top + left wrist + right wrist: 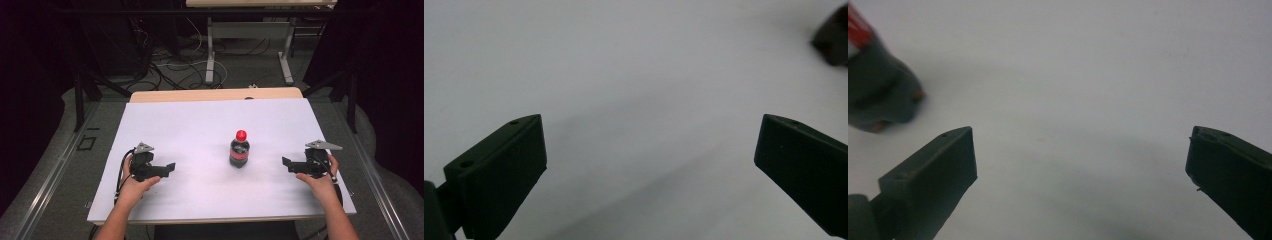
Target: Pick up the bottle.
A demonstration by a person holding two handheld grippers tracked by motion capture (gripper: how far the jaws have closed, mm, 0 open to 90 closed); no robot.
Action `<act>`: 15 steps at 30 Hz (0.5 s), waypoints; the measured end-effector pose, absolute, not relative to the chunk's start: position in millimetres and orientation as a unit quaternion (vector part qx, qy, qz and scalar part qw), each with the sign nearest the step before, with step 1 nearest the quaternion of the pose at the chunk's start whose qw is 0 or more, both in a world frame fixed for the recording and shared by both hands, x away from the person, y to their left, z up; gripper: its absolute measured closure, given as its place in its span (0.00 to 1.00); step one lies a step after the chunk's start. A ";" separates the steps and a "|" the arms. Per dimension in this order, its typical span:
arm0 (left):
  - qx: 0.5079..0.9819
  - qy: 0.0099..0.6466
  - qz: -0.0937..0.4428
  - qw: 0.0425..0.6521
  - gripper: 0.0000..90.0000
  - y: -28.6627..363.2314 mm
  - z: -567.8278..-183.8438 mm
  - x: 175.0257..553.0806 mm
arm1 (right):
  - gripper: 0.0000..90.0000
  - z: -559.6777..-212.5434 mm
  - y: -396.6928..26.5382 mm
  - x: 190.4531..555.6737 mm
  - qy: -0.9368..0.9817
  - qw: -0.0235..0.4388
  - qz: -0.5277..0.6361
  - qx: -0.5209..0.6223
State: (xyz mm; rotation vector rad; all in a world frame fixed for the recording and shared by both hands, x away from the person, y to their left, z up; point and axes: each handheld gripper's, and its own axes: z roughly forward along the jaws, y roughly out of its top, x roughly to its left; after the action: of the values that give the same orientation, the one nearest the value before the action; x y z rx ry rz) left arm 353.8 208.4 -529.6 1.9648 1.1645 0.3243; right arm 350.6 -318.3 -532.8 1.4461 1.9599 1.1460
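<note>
Red-capped dark bottle (239, 150) upright, label probably red.

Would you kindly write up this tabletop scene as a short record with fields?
surface: white sheet covering a wooden table
object: small dark plastic soda bottle with red cap and red label, upright, between the grippers, nearer the right one
left gripper: jaws open, nothing between them, pointing toward the bottle
right gripper: jaws open, nothing between them, pointing toward the bottle
contact: neither gripper touches the bottle
</note>
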 end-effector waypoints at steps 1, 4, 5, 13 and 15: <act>0.784 0.454 0.132 0.403 0.01 208.4 -523.5 349.7 | 0.00 -526.4 -317.3 346.1 0.708 0.220 0.424 0.519; 0.784 0.433 0.135 0.424 0.01 206.9 -511.7 342.3 | 0.00 -511.6 -313.2 336.3 0.709 0.229 0.445 0.497; 0.783 0.428 0.136 0.431 0.01 206.5 -508.3 340.8 | 0.00 -508.3 -311.3 334.3 0.713 0.232 0.448 0.487; 0.768 0.410 0.153 0.468 0.01 206.3 -485.7 330.4 | 0.00 -496.6 -273.2 326.6 0.754 0.222 0.462 0.411; 0.765 0.407 0.152 0.476 0.01 206.8 -481.4 328.1 | 0.00 -495.0 -260.1 327.5 0.760 0.226 0.466 0.392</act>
State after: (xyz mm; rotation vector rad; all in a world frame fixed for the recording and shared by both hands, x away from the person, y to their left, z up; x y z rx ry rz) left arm 328.1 206.8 -481.4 1.8695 0.9953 0.3722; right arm 327.5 -260.1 -495.0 1.0808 2.0960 1.2851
